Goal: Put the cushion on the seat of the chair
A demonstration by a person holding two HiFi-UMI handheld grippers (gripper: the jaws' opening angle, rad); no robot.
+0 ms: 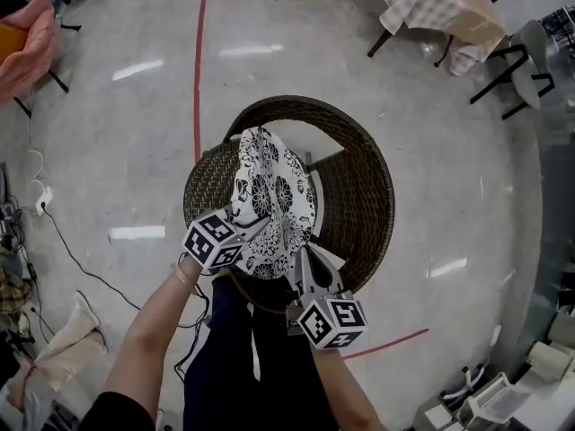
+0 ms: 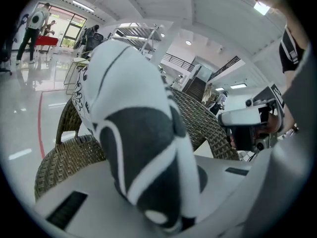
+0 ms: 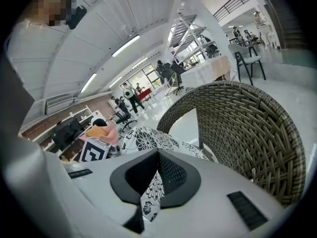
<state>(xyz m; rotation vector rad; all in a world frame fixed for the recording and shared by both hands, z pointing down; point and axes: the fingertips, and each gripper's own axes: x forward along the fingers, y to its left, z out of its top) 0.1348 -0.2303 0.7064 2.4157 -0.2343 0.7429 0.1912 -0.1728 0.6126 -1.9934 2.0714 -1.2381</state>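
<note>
Cushion (image 1: 269,196) clamped at near edge by left gripper (image 1: 244,233) and right gripper (image 1: 304,257), over chair (image 1: 364,196), not yet laid down.

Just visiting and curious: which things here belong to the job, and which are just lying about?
Job: cushion, chair, left tool, right tool.
Lying about: draped table, floor cable, pink cloth.

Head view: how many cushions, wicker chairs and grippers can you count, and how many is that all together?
cushion: 1
wicker chair: 1
grippers: 2 (left gripper, right gripper, both pinching the cushion)
Total: 4
</note>
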